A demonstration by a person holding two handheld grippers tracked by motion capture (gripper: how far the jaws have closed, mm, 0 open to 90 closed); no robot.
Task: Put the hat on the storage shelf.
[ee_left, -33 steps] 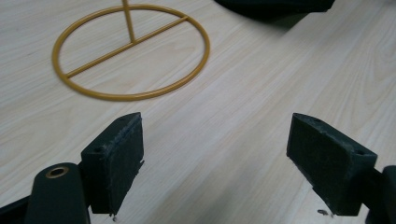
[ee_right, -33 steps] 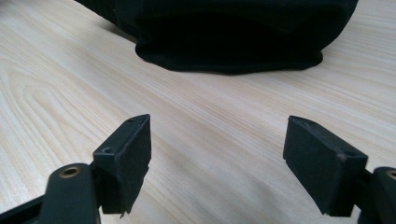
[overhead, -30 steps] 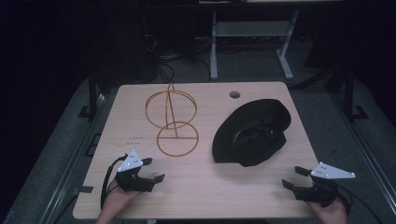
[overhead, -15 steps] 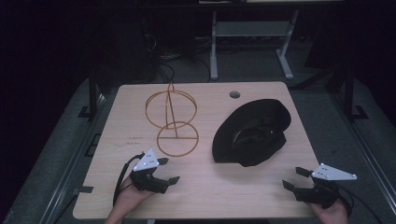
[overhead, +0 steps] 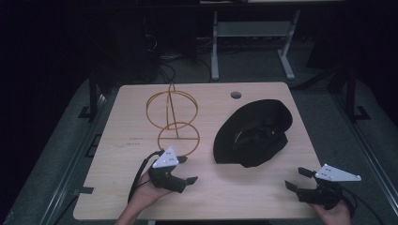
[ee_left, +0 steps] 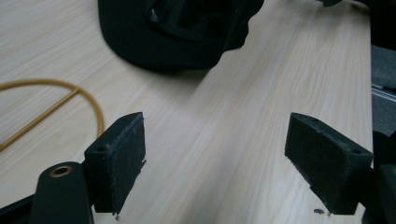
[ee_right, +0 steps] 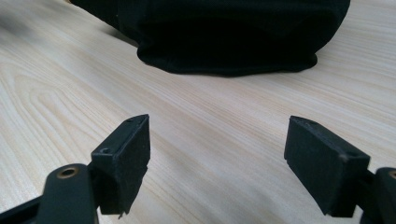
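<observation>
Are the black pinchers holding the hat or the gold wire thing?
Neither. The left gripper and right gripper are both open over bare table, apart from the hat and the wire stand.

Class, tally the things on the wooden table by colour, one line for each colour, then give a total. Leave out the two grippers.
Black: 1, the hat
Gold: 1, the wire stand
Total: 2
</observation>
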